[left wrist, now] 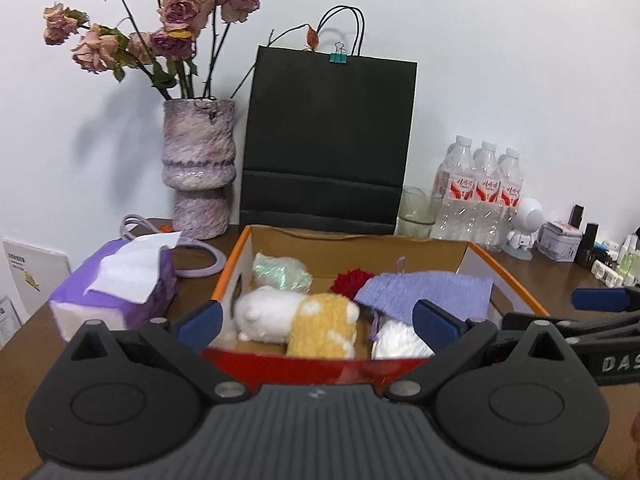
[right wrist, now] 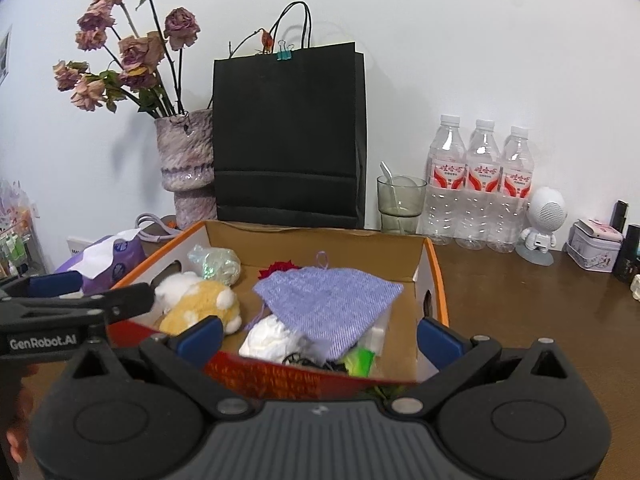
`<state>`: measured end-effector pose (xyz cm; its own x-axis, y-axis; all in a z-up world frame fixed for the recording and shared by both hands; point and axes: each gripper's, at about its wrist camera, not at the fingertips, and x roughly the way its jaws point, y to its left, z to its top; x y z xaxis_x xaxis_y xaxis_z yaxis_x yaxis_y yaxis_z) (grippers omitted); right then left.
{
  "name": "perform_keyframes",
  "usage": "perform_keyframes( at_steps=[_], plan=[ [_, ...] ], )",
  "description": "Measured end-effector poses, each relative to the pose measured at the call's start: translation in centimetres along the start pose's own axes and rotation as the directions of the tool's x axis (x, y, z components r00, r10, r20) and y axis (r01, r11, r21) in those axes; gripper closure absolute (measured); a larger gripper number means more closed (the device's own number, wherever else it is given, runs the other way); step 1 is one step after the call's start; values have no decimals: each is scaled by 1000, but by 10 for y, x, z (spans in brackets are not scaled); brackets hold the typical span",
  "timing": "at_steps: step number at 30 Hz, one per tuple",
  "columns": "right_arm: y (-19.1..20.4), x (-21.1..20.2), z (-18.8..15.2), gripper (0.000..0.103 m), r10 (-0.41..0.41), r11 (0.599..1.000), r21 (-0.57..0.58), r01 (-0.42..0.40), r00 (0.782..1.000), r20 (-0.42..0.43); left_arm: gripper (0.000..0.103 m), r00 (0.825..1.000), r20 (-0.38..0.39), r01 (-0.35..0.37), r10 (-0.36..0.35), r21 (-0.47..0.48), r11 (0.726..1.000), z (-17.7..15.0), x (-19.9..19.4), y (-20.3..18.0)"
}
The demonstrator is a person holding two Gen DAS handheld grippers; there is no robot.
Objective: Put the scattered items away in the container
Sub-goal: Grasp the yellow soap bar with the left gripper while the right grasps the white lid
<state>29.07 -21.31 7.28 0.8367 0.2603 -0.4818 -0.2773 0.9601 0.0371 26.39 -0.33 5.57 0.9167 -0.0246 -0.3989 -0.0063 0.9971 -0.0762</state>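
- At the near edge of the tabletop, your left gripper [left wrist: 316,320] and right gripper [right wrist: 318,338] both hang with jaws spread wide, nothing held, just short of the box's red front wall.
- Just past them, the cardboard box [right wrist: 434,276] sits mid-table and is already loaded: plush toy [left wrist: 296,318] near-left, white bundle [right wrist: 270,338] and green wrapper [right wrist: 360,360] near the front wall.
- Purple knit cloth [right wrist: 328,300] lies on top, right of centre; red tuft [left wrist: 352,282] and iridescent pouch [left wrist: 282,272] toward the back wall.
- Judgement: tidying looks about done. You've no loose item left on the bare wood around the box in either view.
- Left edge: tissue pack [left wrist: 116,288].
- Back edge: vase [left wrist: 198,168], black bag [left wrist: 328,140], water bottles [right wrist: 480,184]. These read as fixtures, not scatter.
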Motion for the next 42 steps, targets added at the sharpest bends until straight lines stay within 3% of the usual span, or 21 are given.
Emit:
perform_keyframes(
  at_steps=[6, 13, 27, 36, 42],
  plan=[
    [-8, -23, -24, 0, 3, 1000, 18, -3, 1000, -5, 0, 1000, -9, -26, 26, -4, 1000, -10, -23, 16],
    [-22, -32, -56, 0, -9, 1000, 4, 9, 999, -52, 0, 997, -72, -32, 32, 7, 999, -32, -34, 29],
    [-20, -4, -91, 0, -46, 998, -45, 39, 983, -178, 0, 979, -204, -13, 23, 52, 999, -66, -4, 21],
    [-11, 14, -90, 4, -75, 996, -55, 67, 984, -165, 0, 964, -262, 54, -43, 33, 998, -72, 20, 13],
    [-10, 32, -82, 11, -82, 997, -15, 80, 981, -175, 21, 959, -276, 82, -63, 58, 995, -74, 25, 6]
  ],
)
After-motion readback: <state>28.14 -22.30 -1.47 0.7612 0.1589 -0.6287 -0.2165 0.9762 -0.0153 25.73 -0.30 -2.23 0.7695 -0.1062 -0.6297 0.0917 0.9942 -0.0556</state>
